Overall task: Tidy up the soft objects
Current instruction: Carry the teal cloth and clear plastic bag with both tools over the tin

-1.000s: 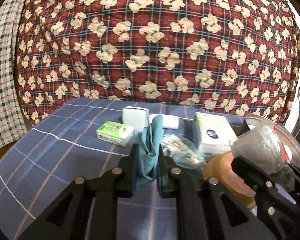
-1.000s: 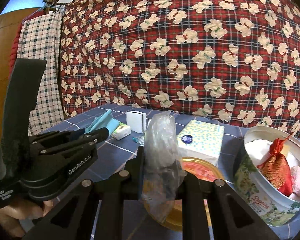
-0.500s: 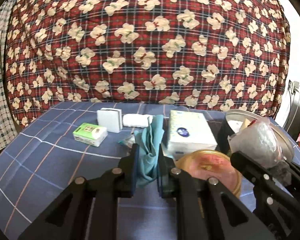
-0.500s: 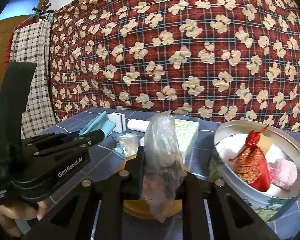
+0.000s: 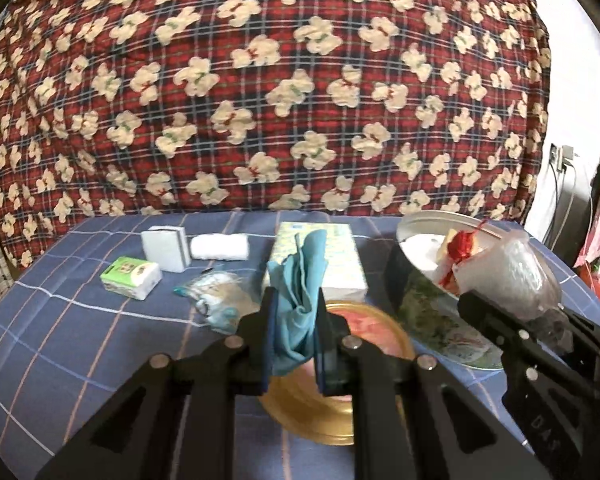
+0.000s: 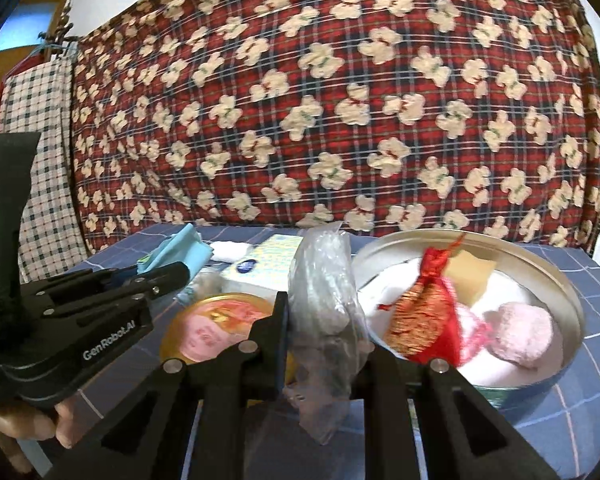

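My left gripper (image 5: 294, 308) is shut on a teal cloth (image 5: 300, 280) that stands up between its fingers, above the gold tin lid (image 5: 332, 408). My right gripper (image 6: 324, 320) is shut on a clear plastic bag (image 6: 326, 280) with something grey inside; the bag (image 5: 512, 276) also shows at the right of the left wrist view. Just right of it stands the round metal tin (image 6: 572, 312), open, holding a red brocade pouch (image 6: 424, 316), a pink fluffy ball (image 6: 520, 336) and white padding. The left gripper (image 6: 168, 274) with its cloth (image 6: 180, 248) appears at the left of the right wrist view.
On the blue checked tablecloth (image 5: 80, 320) lie a green tissue pack (image 5: 131, 277), a white box (image 5: 166, 248), a white roll (image 5: 219, 247), a tissue box (image 5: 320, 256) and a clear packet (image 5: 216, 296). A red teddy-print blanket (image 5: 260, 80) hangs behind.
Both grippers have carried their loads to the right across the table. The lid and the open tin have come nearer and more central; the small packs have slid off to the left.
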